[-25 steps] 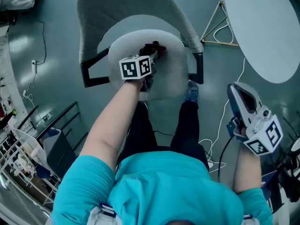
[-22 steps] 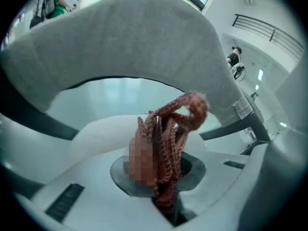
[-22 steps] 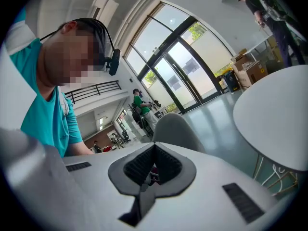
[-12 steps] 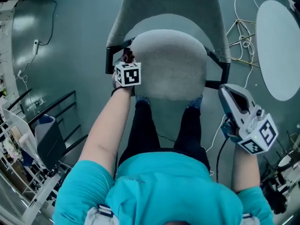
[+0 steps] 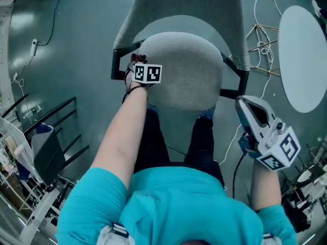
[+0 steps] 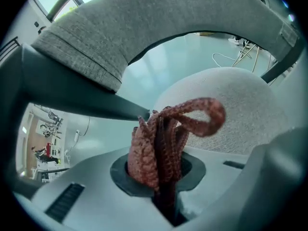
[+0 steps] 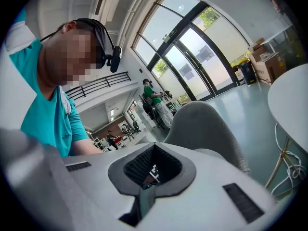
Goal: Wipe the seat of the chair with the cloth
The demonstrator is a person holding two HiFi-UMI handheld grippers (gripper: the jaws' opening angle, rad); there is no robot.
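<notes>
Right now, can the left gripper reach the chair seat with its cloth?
Probably yes. The left gripper, shut on the red cloth, sits at the left edge of the chair seat, beside the black armrest. Nothing lies between cloth and seat.

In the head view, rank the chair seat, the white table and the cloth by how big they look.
1. chair seat
2. white table, cut off by the frame, so unsure against the seat
3. cloth, only a small tuft showing
</notes>
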